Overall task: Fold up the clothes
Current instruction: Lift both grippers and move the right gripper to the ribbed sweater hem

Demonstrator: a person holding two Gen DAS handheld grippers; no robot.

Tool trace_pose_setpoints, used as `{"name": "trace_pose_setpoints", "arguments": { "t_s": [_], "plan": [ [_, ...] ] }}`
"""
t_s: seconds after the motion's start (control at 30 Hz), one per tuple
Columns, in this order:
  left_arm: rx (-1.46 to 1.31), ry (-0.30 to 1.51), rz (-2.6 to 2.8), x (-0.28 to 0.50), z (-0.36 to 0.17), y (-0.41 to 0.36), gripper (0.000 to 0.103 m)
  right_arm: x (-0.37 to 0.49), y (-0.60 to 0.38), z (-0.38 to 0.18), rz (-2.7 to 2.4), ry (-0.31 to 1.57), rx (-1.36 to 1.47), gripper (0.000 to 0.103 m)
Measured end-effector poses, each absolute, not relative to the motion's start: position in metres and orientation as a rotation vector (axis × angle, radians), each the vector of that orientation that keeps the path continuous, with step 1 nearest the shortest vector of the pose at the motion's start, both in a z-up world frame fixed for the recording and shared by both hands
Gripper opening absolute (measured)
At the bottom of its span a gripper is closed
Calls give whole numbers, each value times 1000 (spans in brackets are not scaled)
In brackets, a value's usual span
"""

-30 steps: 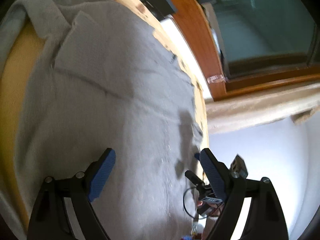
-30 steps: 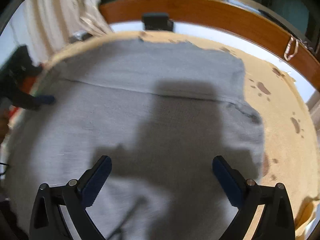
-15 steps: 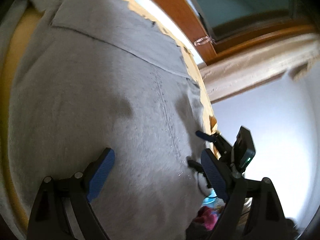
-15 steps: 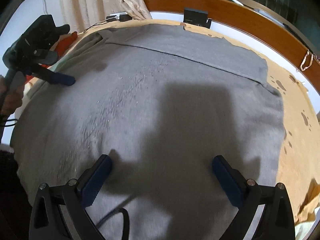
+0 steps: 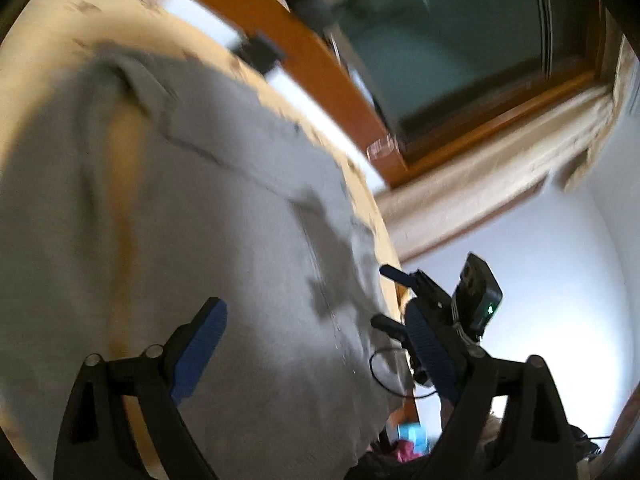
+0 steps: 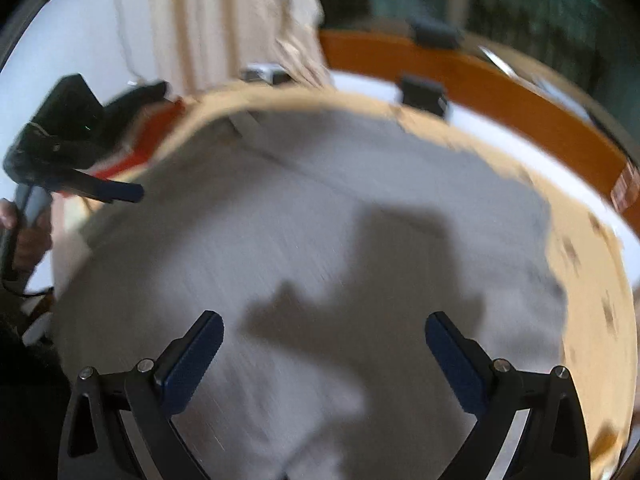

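Note:
A grey garment lies spread flat over a tan table; it also fills the right wrist view. My left gripper is open and empty, above the garment near its side edge. My right gripper is open and empty, above the garment's near part. The right gripper shows in the left wrist view by the garment's edge, jaws apart. The left gripper shows in the right wrist view at the garment's left edge. Both views are motion-blurred.
An orange wooden window frame and dark window pane run behind the table. A beige curtain hangs at the back. Small dark boxes sit on the sill. The tan table shows bare at right.
Both grippers have lifted and tilted, so the views show more window and wall. The garment stays flat on the table. Both jaws stay open.

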State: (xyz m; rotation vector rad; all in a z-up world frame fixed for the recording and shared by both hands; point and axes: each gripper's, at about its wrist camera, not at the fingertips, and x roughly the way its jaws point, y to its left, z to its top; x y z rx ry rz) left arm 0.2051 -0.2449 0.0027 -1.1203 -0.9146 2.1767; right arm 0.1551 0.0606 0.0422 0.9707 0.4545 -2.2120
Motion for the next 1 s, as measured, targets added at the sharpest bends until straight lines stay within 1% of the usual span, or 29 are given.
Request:
{"name": "trace_pose_setpoints", "arguments": {
  "t_s": [0.03, 0.2, 0.3, 0.37, 0.43, 0.53, 0.6, 0.63, 0.67, 0.7, 1.0],
  "plan": [
    [-1107, -933, 2204, 210, 6, -255, 103, 154, 44, 45, -2171, 473, 937, 103],
    [-1040, -1020, 2323, 234, 22, -300, 103, 160, -31, 53, -1951, 568, 772, 103],
    [-1024, -1042, 2332, 241, 22, -309, 103, 176, -71, 56, -1820, 575, 662, 102],
    [-1013, -1057, 2338, 245, 23, -315, 103, 188, -94, 53, -1725, 575, 643, 102],
    [-1003, -1072, 2343, 249, 23, -321, 103, 200, -116, 49, -1630, 599, 629, 98],
    [-987, -1094, 2352, 256, 23, -330, 103, 216, -140, 40, -1515, 653, 620, 84],
    [-976, -1108, 2357, 260, 23, -336, 103, 226, -152, 34, -1453, 691, 620, 66],
    [-975, -1117, 2354, 261, 22, -338, 103, 232, -156, 30, -1424, 711, 621, 61],
    [-978, -1126, 2349, 261, 20, -339, 103, 237, -161, 27, -1399, 730, 622, 53],
    [-983, -1137, 2345, 261, 17, -341, 103, 238, -166, 24, -1388, 744, 624, 49],
    [-944, -1204, 2329, 267, 11, -356, 103, 246, -203, -7, -1300, 861, 641, 48]
  ]
}}
